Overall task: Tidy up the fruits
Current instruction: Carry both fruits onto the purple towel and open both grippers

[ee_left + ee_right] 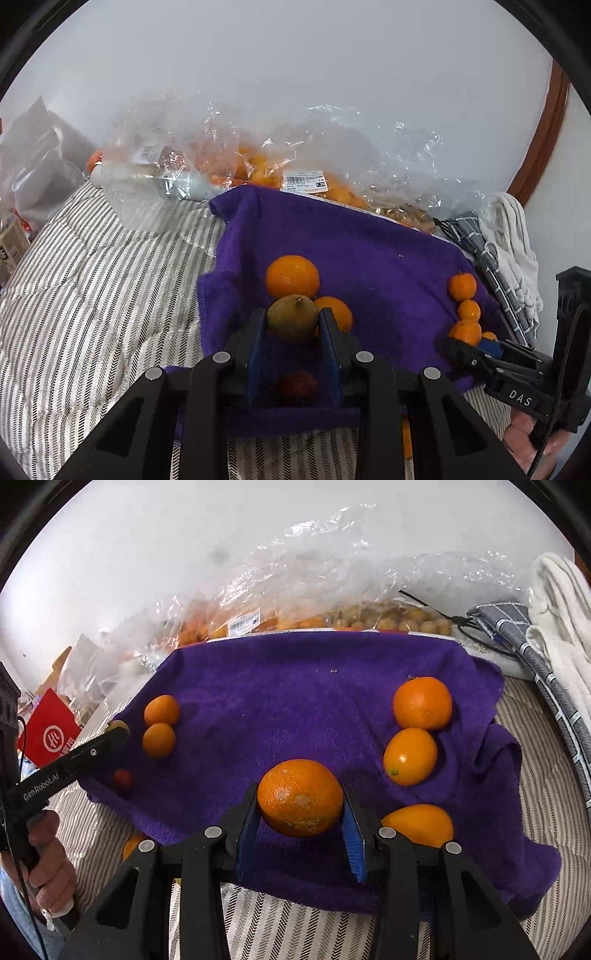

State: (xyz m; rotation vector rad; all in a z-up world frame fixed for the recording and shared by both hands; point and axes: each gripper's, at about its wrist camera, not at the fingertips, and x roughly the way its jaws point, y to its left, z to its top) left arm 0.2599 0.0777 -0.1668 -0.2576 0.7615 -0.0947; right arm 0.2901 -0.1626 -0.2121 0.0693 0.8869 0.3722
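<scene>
The left tool (292,319) is gripping a greenish fruit (291,315) above the purple towel (388,258). The right tool (300,808) is clamping a large orange (300,797) over the towel's near edge, beside three more oranges (410,755).

towel (295,701): purple plush cloth | bags (332,572): crinkled glossy plastic | orange (299,797): dimpled peel
</scene>
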